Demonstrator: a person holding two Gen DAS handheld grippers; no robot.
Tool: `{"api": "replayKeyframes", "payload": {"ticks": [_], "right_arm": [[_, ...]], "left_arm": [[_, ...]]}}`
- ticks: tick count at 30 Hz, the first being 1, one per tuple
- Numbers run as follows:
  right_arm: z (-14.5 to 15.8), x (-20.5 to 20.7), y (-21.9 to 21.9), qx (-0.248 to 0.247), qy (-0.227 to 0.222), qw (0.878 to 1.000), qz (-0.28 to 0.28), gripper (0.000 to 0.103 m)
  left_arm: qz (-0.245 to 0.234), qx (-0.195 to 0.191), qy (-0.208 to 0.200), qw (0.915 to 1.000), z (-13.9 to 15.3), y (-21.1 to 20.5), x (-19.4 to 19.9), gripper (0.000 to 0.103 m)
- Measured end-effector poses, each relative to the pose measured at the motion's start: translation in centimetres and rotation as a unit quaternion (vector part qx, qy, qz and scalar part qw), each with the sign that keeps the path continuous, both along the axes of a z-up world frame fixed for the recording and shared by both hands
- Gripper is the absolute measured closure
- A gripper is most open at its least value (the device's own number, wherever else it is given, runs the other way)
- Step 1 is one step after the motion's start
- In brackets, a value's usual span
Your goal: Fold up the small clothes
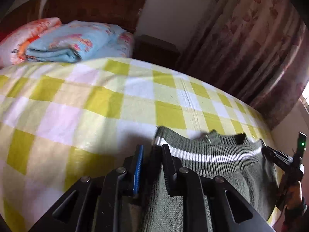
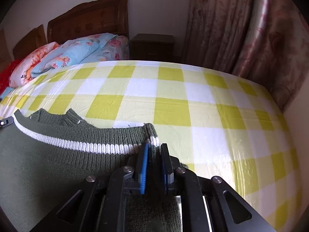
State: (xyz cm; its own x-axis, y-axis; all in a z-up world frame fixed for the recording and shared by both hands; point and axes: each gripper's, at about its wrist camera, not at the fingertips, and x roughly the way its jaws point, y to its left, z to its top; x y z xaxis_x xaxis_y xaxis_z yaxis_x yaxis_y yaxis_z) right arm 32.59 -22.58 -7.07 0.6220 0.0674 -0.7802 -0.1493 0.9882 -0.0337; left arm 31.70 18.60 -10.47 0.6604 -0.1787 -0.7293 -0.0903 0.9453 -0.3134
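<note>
Our left gripper (image 1: 152, 150) stands slightly parted around the green sweater (image 1: 212, 166); only the right wrist view shows our right gripper (image 2: 154, 148) pinching its hem.

Both wrist views look closely down over the sweater (image 1: 212, 174) toward the headboard (image 2: 90, 21).

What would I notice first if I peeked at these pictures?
The big yellow-and-white checked bedspread fills most of the view. A green sweater with a white stripe lies at its near edge, the right gripper pinching one corner. Flowery folded quilts sit by the wooden headboard.
</note>
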Motion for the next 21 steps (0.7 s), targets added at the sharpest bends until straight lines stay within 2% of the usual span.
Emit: {"api": "replayKeyframes", "payload": {"ticks": [1,2,4,6,7,9,11,13,15,16,17,19,21], "right_arm": [[0.4,-0.3,-0.1,0.001,-0.004,1.000,-0.009,0.054],[1.1,-0.9,-0.2,0.011,-0.018,1.000,-0.014,0.000],[2.8,-2.2,0.7,0.027,-0.055,0.998,0.000,0.000],[3.4,-2.6,2.7,0.029,-0.066,0.997,0.032,0.000],[3.2,-2.7,4.3,0.027,-0.060,0.996,0.058,0.000],[1.9,-2.8,7.5,0.013,-0.037,0.994,0.102,0.000],[0.7,-3.1,9.5,0.011,-0.025,0.992,0.123,0.000],[-0.4,-3.4,10.7,0.008,-0.008,0.991,0.136,0.000],[-0.9,-3.5,11.1,-0.013,-0.001,0.989,0.145,0.000],[-0.9,-3.3,10.9,-0.018,0.003,0.990,0.142,0.000],[-1.0,-3.1,10.4,-0.022,0.008,0.991,0.134,0.000],[-1.2,-2.1,8.4,-0.010,0.022,0.994,0.105,0.000],[-1.0,-1.5,5.7,0.008,0.025,0.998,0.064,0.000]], "left_arm": [[0.037,0.021,-0.028,0.9987,1.6,0.0,-1.0,0.084],[0.061,0.031,-0.056,0.9961,3.0,-0.1,-1.9,0.084],[0.081,0.024,-0.120,0.9892,6.0,-1.2,-3.9,0.075],[0.047,0.011,-0.141,0.9888,7.3,-3.5,-4.0,0.066],[0.011,0.010,-0.135,0.9907,7.3,-5.3,-3.4,0.063],[-0.060,0.023,-0.097,0.9932,5.6,-9.1,-1.5,0.063],[-0.078,0.037,-0.059,0.9945,3.0,-11.1,-0.2,0.063],[-0.100,0.026,-0.023,0.9944,0.1,-11.8,0.9,0.063],[-0.115,0.031,0.001,0.9929,-2.1,-12.0,1.1,0.067],[-0.107,0.014,-0.016,0.9940,-1.5,-11.2,0.7,0.063],[-0.094,0.020,-0.007,0.9954,-1.5,-10.7,0.8,0.063],[-0.097,0.027,-0.003,0.9949,-1.6,-9.6,0.7,0.073],[-0.083,0.019,-0.006,0.9964,-1.6,-8.2,0.1,0.073]]}}
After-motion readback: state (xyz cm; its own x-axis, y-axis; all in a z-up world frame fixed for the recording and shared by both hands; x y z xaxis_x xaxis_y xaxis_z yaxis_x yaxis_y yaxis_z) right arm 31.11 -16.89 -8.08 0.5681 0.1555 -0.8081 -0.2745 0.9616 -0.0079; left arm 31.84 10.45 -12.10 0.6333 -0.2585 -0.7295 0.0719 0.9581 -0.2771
